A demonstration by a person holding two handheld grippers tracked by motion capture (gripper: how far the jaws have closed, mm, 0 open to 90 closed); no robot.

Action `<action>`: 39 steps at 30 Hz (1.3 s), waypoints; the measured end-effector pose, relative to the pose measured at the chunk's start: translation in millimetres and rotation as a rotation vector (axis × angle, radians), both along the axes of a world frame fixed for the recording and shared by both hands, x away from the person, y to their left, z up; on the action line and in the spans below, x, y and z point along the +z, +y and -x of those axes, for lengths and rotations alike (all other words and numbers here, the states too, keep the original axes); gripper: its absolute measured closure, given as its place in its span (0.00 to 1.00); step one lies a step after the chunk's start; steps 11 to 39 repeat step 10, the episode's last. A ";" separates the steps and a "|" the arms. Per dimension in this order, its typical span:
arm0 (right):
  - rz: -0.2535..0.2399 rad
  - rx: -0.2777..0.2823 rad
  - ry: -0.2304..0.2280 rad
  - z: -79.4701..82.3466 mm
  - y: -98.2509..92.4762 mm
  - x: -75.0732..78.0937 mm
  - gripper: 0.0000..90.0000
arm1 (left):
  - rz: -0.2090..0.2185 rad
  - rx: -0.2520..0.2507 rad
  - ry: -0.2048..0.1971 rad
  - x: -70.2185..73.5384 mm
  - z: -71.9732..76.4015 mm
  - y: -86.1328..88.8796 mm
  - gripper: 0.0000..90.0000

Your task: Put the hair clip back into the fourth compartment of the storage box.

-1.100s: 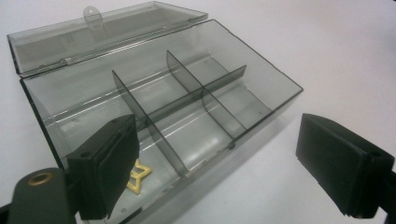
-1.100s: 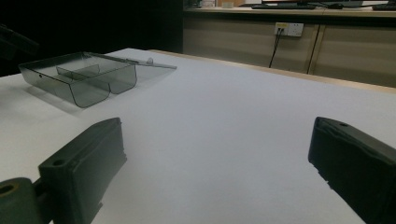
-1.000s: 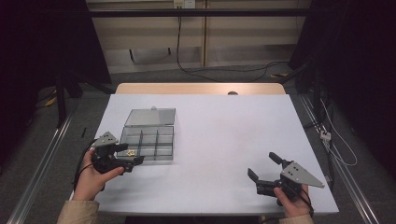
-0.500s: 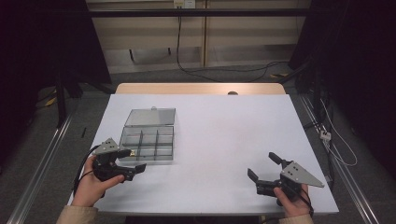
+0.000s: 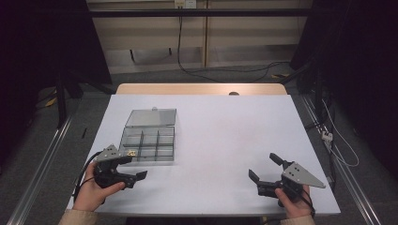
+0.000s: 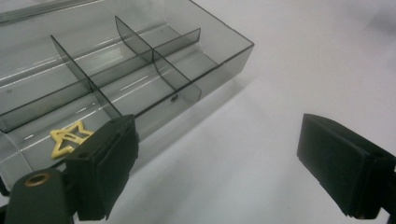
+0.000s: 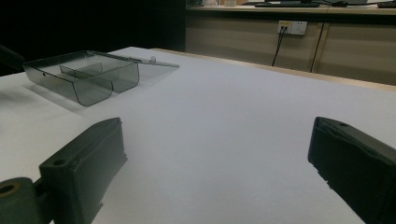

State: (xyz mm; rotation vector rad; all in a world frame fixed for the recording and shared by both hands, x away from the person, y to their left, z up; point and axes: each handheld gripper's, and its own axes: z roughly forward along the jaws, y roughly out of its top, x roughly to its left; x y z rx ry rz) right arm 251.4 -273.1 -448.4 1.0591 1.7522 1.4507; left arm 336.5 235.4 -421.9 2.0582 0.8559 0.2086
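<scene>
A clear grey compartment box (image 5: 155, 145) lies on the left half of the white table (image 5: 225, 136), its lid (image 5: 151, 117) folded open behind it. A small yellow star (image 5: 132, 153) rests in the box's near-left compartment, and the other compartments look bare. My left gripper (image 5: 133, 167) is open just in front of that corner, nothing between its jaws. In the left gripper view the star (image 6: 70, 138) shows behind one black finger (image 6: 105, 170). My right gripper (image 5: 264, 167) is open and empty near the front right edge. The box (image 7: 84, 77) stands far off in the right gripper view.
A wooden strip (image 5: 202, 89) borders the table's far edge. Metal rails (image 5: 42, 164) run along the floor on both sides. Cables (image 5: 338, 145) trail on the floor at the right. Low cabinets (image 5: 197, 33) stand behind the table.
My left gripper has drawn back from over the box's near-left corner toward the table's front edge. The right gripper has stayed in place.
</scene>
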 end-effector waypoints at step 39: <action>0.004 0.006 0.002 -0.8 0.9 -0.4 0.04 | 0.004 -0.004 -0.001 -5.9 2.0 2.2 0.14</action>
